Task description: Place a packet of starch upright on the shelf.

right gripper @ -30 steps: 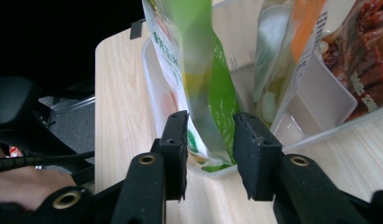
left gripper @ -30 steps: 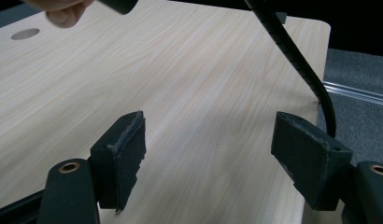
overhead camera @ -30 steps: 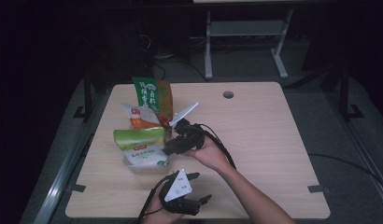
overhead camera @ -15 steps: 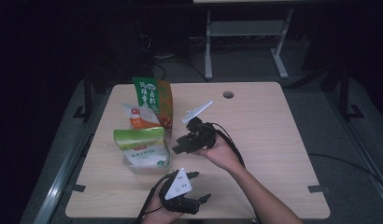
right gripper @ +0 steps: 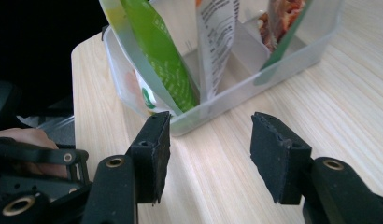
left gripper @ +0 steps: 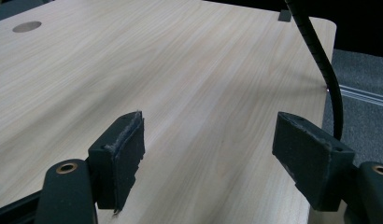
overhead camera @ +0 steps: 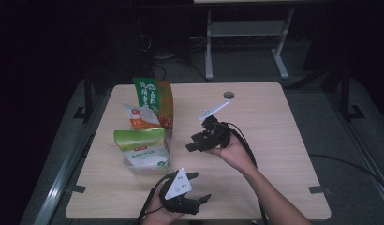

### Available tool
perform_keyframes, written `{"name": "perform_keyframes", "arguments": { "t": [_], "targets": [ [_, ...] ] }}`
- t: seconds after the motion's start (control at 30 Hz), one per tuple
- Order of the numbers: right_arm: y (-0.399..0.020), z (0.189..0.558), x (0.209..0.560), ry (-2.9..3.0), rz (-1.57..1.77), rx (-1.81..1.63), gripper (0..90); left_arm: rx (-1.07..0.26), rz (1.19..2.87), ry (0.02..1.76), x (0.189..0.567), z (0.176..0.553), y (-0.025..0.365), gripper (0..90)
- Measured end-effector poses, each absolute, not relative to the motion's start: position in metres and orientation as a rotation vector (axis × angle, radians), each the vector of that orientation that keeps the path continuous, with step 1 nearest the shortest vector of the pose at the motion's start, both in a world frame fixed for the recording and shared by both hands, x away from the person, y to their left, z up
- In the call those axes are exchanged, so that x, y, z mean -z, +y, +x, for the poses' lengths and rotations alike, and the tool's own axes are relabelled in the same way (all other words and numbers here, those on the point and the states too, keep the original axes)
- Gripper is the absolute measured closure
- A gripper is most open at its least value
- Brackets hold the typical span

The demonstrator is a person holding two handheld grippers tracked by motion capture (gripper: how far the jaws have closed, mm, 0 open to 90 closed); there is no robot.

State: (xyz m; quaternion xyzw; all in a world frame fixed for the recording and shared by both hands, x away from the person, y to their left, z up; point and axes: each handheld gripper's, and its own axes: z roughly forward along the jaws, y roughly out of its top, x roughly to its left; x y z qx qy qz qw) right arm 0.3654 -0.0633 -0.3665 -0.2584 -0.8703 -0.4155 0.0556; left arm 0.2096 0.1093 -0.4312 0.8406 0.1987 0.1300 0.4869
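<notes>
Three snack pouches (overhead camera: 148, 122) stand upright in a clear plastic bin (right gripper: 292, 60), just ahead of the right gripper (right gripper: 208, 154); its jaws are wide apart, holding nothing; packing looks probably finished. The left gripper (left gripper: 208, 158) is likewise spread and empty over bare table (left gripper: 180, 70).

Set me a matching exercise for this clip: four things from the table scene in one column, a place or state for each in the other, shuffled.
Things:
1. right tool
2. left tool
3. clear bin
4. round hole

Places or states:
A. holds upright snack bags
B. open, at the table's near edge
C. in the tabletop's far part
D. open, pointing toward the bin

Pairs: 1-D, 2-B, 3-A, 4-C
</notes>
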Motion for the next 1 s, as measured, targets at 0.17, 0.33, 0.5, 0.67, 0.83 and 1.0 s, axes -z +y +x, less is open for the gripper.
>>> {"name": "perform_keyframes", "arguments": {
  "t": [0.17,0.33,0.5,0.67,0.83,1.0],
  "targets": [
    [-0.077,0.365,0.367,-2.640,-0.819,1.271,44.6,-0.320,2.050,0.474,0.431,0.211,0.110,24.8],
    [-0.088,0.365,0.368,-2.623,-0.848,1.284,43.3,-0.330,2.049,0.468,0.430,0.213,0.112,24.9],
    [-0.098,0.364,0.371,-2.621,-0.873,1.281,42.2,-0.321,2.042,0.482,0.430,0.213,0.113,24.9],
    [-0.108,0.362,0.377,-2.626,-0.895,1.267,41.7,-0.319,2.041,0.484,0.430,0.213,0.113,25.0],
    [-0.121,0.359,0.381,-2.616,-0.928,1.259,41.7,-0.316,2.045,0.488,0.430,0.213,0.114,25.0],
    [-0.138,0.353,0.381,-2.601,-0.957,1.265,41.0,-0.317,2.043,0.484,0.430,0.213,0.114,25.0]
  ]
}}
